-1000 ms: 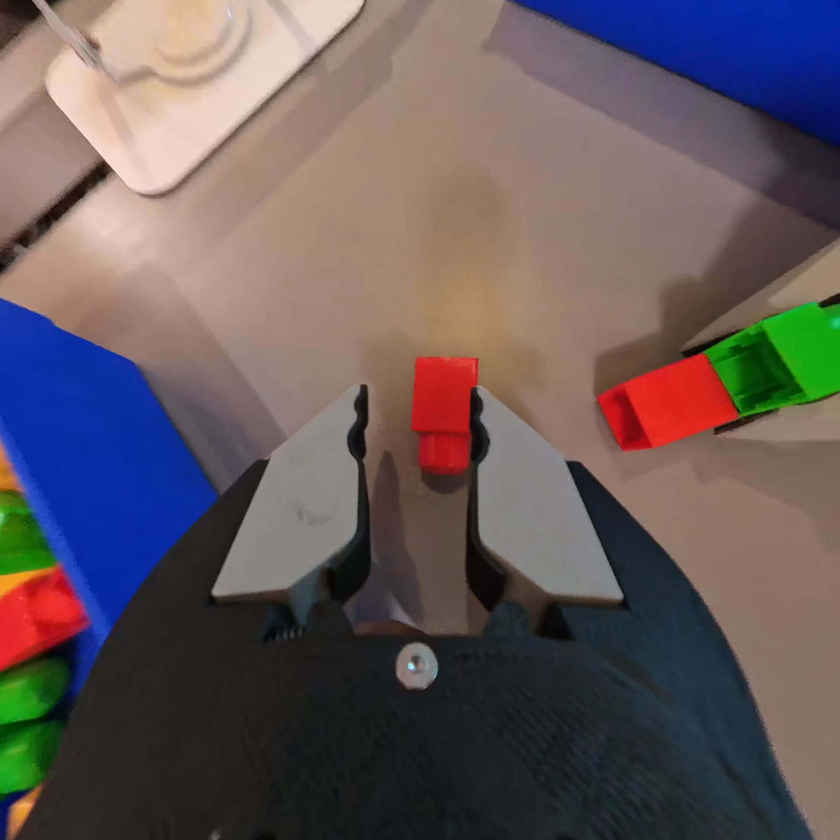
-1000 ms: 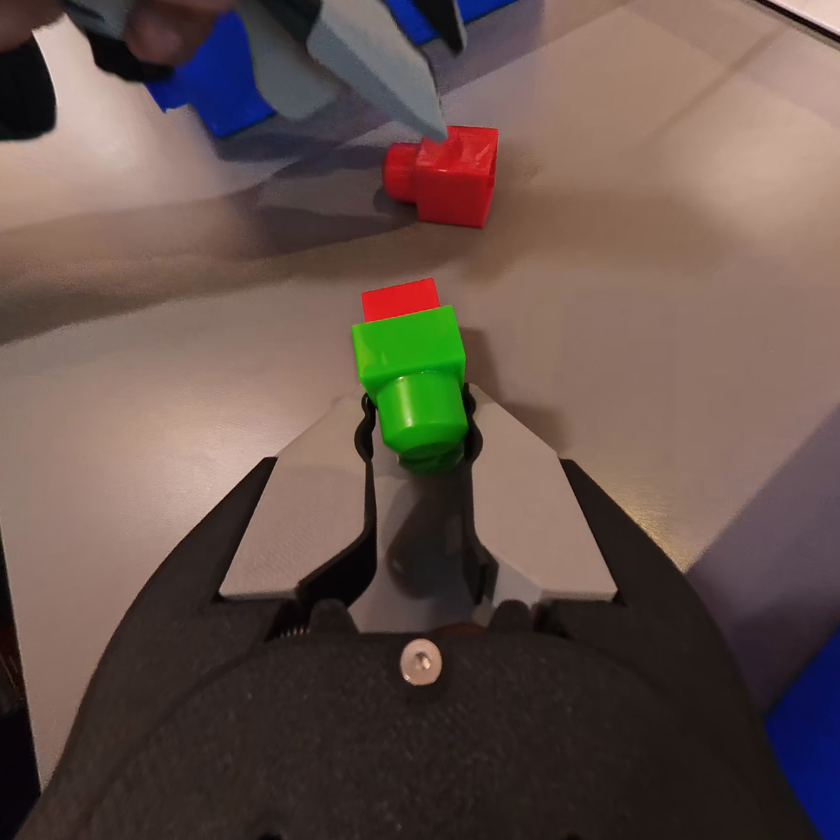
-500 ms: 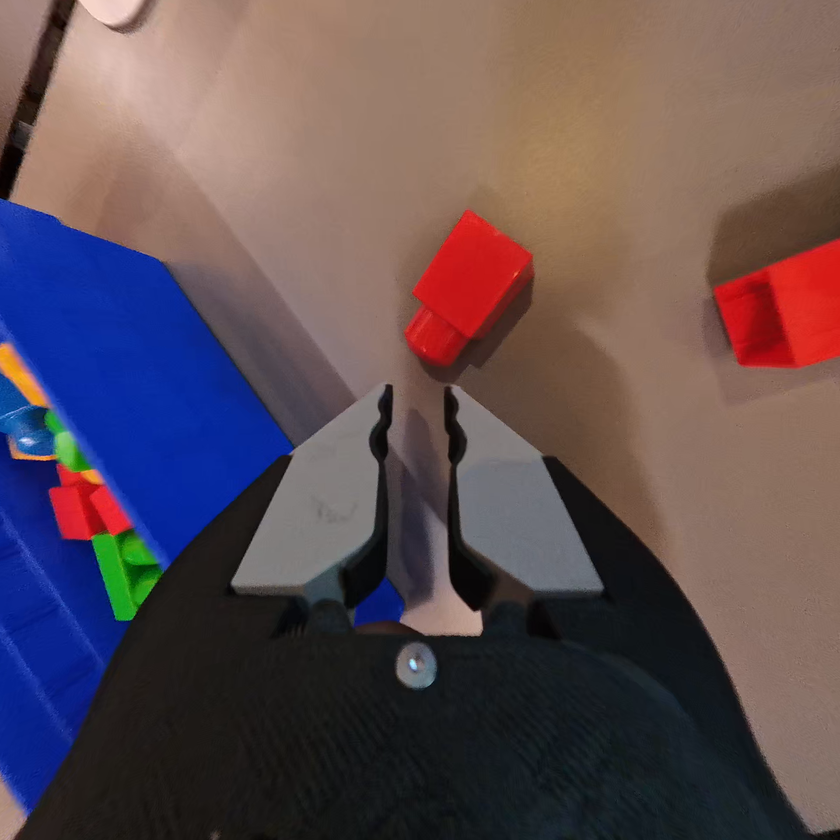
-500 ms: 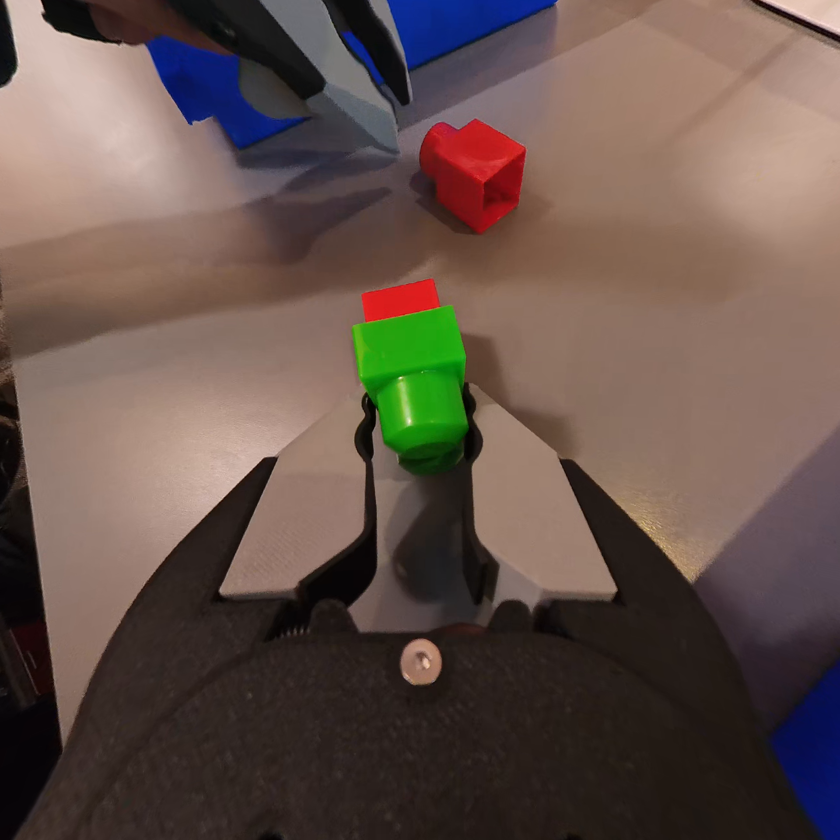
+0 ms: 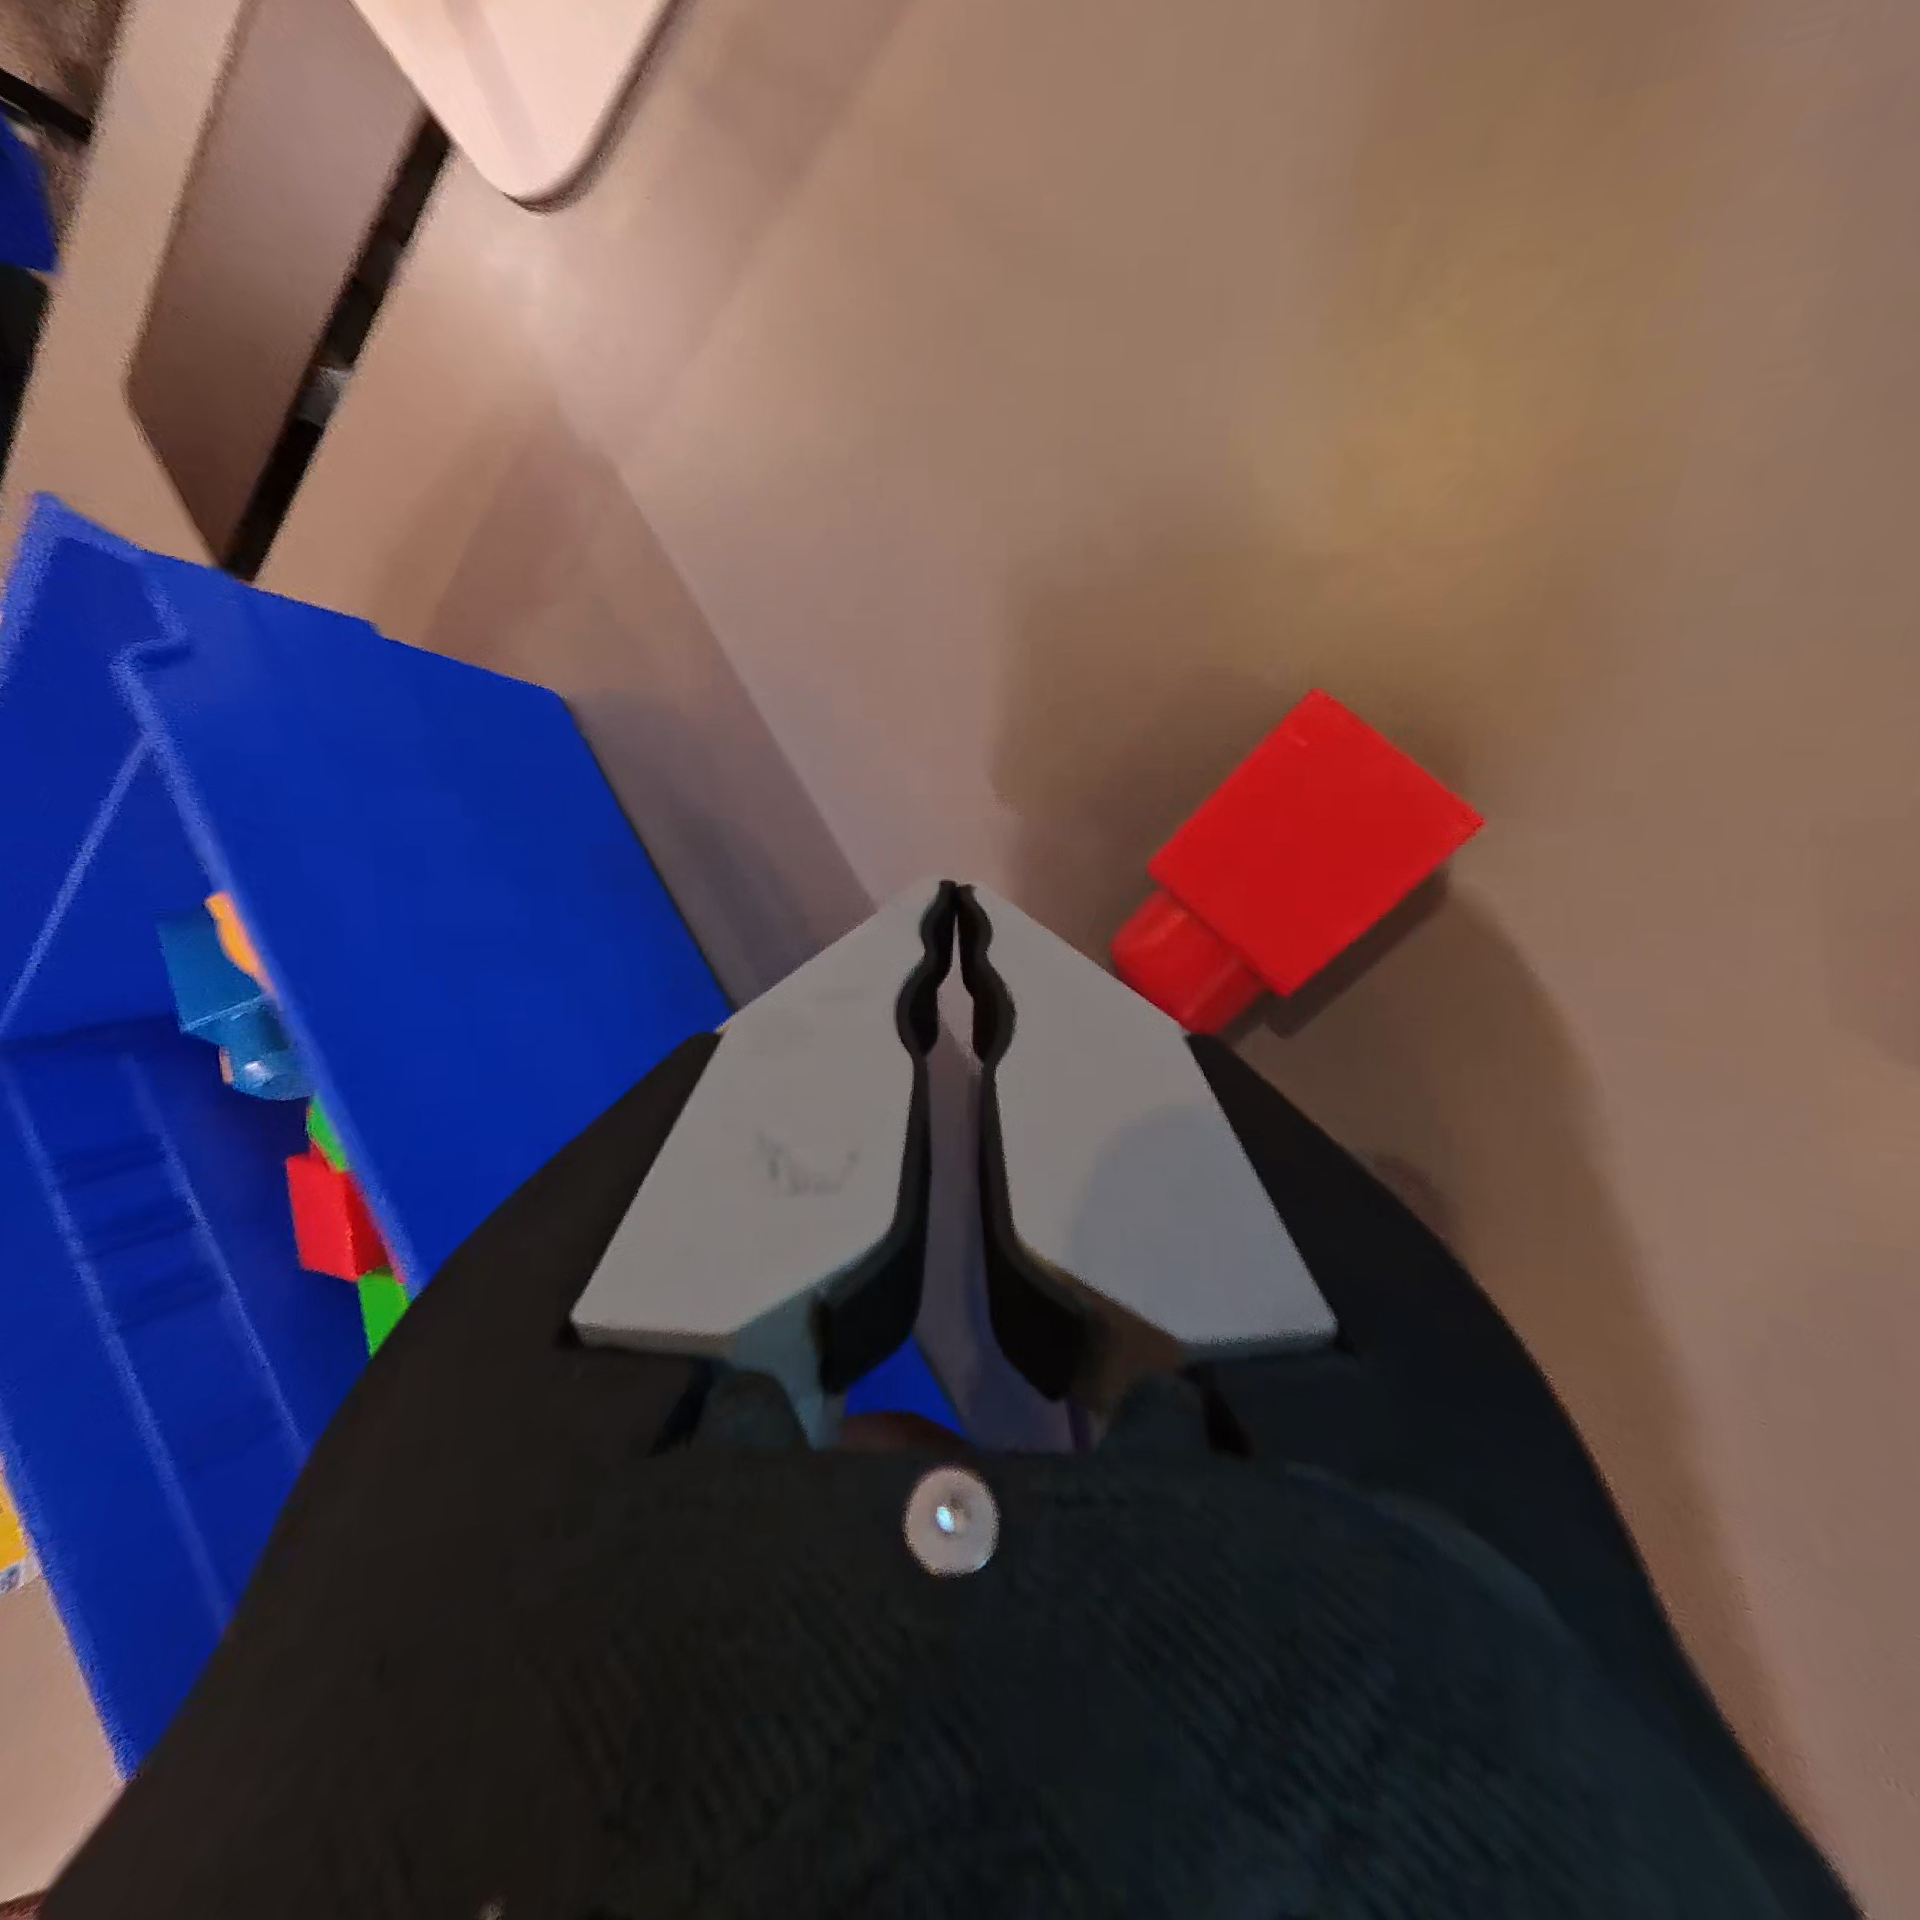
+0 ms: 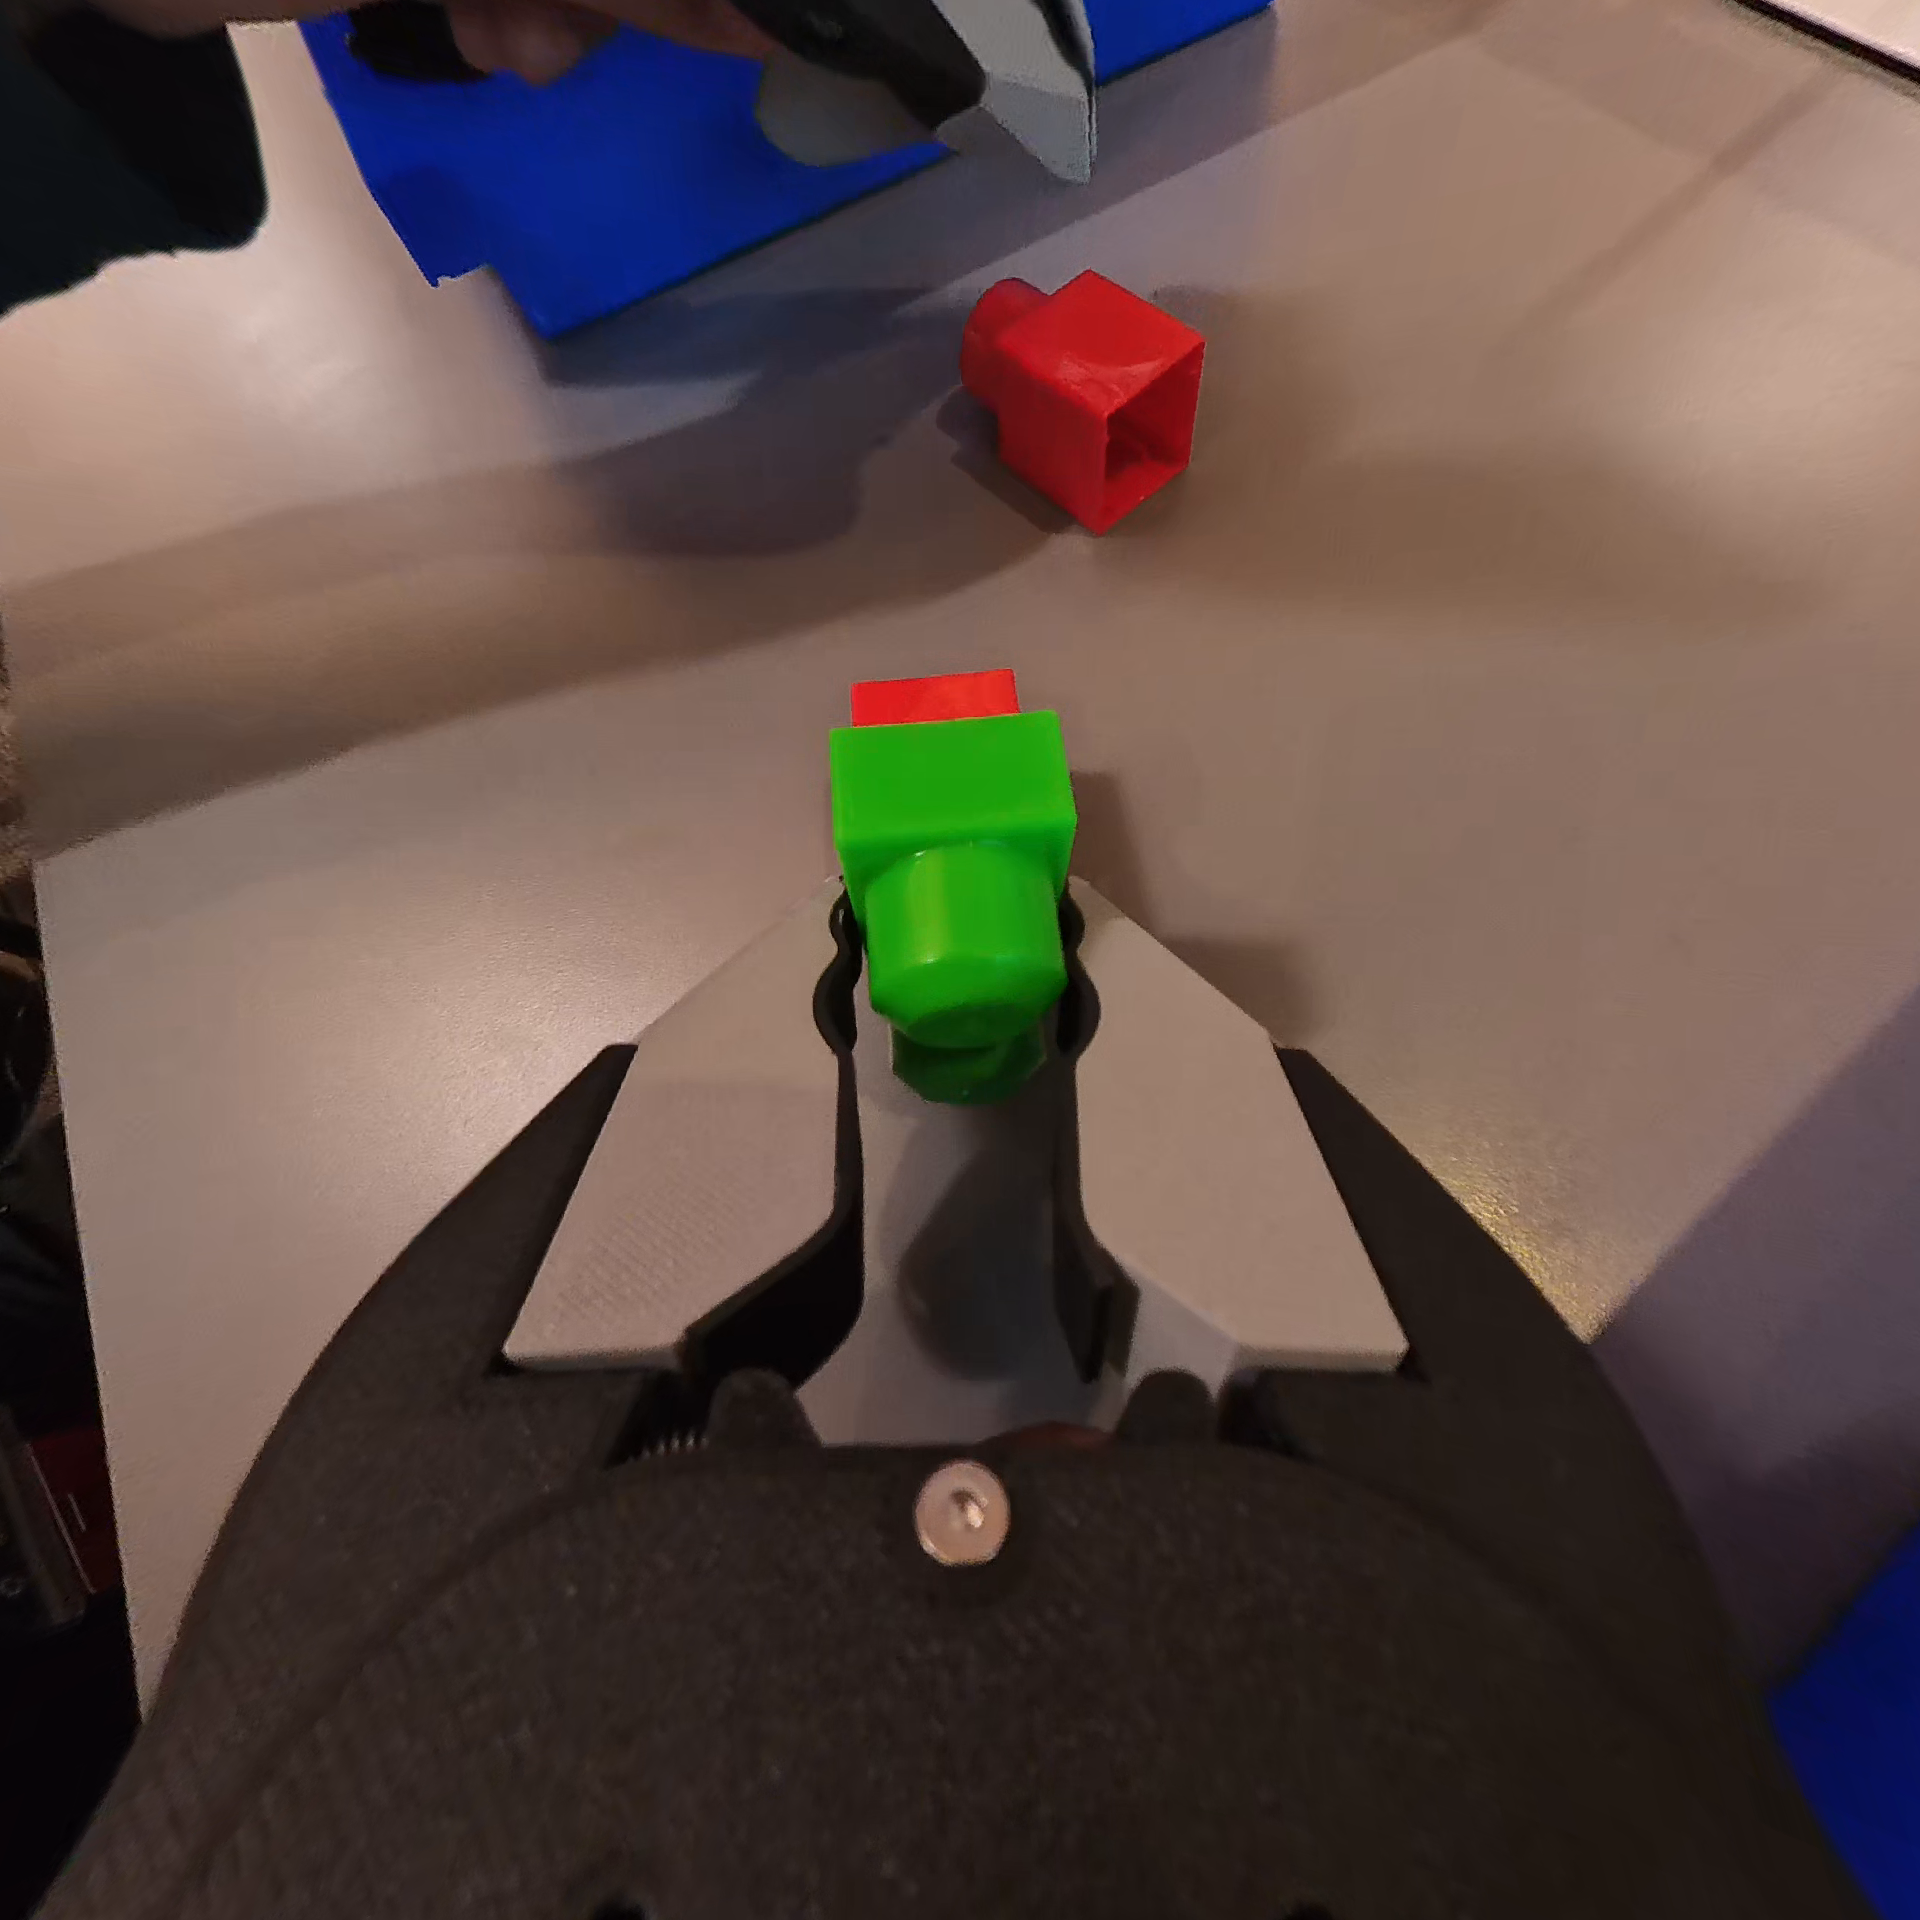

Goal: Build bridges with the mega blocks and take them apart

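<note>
**Fault risks: held stack, loose block**

Grey-brown tabletop (image 6: pixel 1455 675) forms the work surface; a blue bin (image 5: pixel 343 831) of mixed blocks stands at its left.

The right gripper (image 6: pixel 958 966) is pinched on the round stud of a green block (image 6: pixel 951 831); both pads are seen pressed against the stud; a red block (image 6: pixel 933 694) is joined beyond the green one. Because only the stud is clamped, the stack could be levered or spun out if it is pressed hard against another piece.

The left gripper (image 5: pixel 954 904) is pressed together on nothing, its tips above the table beside the bin; a loose red block (image 5: pixel 1299 842) lies on its side just to the right, untouched. Unless the jaws are opened before any approach, that block would likely be pushed rather than grasped; it could be skidded away.
</note>
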